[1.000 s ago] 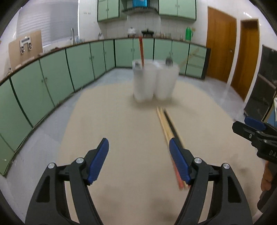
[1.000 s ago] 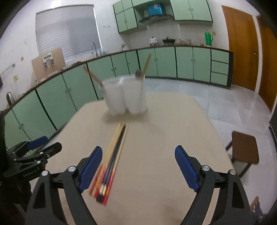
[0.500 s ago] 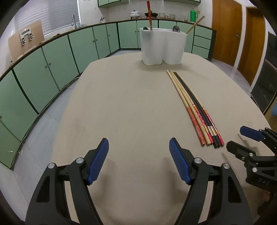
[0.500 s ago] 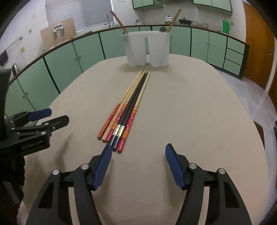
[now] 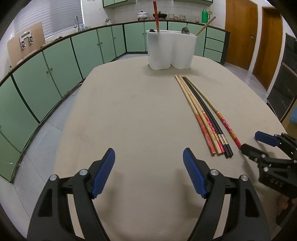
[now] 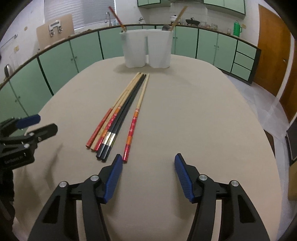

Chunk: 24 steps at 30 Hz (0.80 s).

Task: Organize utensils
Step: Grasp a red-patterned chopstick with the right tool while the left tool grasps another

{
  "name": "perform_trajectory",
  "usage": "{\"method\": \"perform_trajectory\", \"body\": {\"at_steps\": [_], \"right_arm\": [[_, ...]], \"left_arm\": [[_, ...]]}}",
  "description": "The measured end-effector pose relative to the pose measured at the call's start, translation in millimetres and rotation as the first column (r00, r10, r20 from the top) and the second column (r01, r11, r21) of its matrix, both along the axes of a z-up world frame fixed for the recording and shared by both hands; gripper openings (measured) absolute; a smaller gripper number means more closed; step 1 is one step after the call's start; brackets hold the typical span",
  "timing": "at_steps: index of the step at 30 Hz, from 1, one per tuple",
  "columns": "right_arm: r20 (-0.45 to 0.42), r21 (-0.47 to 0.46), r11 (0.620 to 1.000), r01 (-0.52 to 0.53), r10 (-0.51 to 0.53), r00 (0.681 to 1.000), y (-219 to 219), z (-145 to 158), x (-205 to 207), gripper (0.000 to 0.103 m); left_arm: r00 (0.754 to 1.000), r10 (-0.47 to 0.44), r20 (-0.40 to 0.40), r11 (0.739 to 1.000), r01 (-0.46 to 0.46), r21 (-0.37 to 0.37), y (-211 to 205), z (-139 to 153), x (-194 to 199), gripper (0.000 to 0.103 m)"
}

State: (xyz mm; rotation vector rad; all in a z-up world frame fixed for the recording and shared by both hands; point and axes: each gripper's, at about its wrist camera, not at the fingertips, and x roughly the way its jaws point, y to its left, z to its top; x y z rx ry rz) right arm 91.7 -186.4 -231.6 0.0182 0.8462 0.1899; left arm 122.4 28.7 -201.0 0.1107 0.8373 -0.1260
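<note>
Since half a second ago: one red-ended chopstick (image 6: 135, 118) now split off to the right of the chopstick bundle (image 6: 118, 113), angled apart at its near end, where all six lay tight together before; right gripper (image 6: 148, 163) closer in, its left finger (image 6: 113, 178) just beside that stray stick's red tip. At the far end of the beige table (image 5: 130, 115), a white two-compartment utensil holder (image 5: 171, 51) standing upright; in the left compartment a red chopstick (image 5: 155, 16) nearly vertical plus a dark spoon head barely over the rim; in the right compartment a spoon (image 5: 184, 30) and a pale wooden chopstick (image 5: 205, 26) leaning right. From the right wrist view, same holder (image 6: 147, 49), red stick (image 6: 117, 16) tilted left, wooden stick (image 6: 178, 17) tilted right, grey spoon bowl between them at the rim. Left wrist view alone showing the stray stick's tip meeting the right gripper's dark finger (image 5: 250, 153) side-on, touching or nearly so, hard to tell which; right wrist view alone showing the gold bands on the two black chopsticks (image 6: 128, 103) and the left gripper at frame left. Left gripper (image 5: 148, 163) low over bare table, jaws spread wide, nothing between them, well left of the bundle (image 5: 200, 115). Right gripper likewise low and level, jaws wide, gripping nothing.
</note>
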Motion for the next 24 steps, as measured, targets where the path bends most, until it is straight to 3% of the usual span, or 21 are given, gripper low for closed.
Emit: {"method": "perform_trajectory", "body": {"at_steps": [3,7,14,24], "right_arm": [[0.004,0.015,1.000,-0.028,0.028,1.000,6,1,-1,0.054],[0.002,-0.013,0.999,-0.048,0.048,0.999,18,-3,3,0.042],[-0.007,0.000,0.999,-0.032,0.032,0.999,15,-3,8,0.006],[-0.011,0.019,1.000,0.021,-0.021,1.000,-11,-4,9,0.006]], "left_arm": [[1.000,0.000,-0.005,1.000,0.000,0.000,-1,-1,0,0.074],[1.000,-0.004,-0.010,1.000,0.004,-0.006,-3,-2,0,0.074],[0.999,-0.034,-0.032,0.999,0.033,-0.026,-16,-7,2,0.075],[0.995,-0.086,-0.059,0.995,0.083,-0.054,-51,-18,11,0.075]]}}
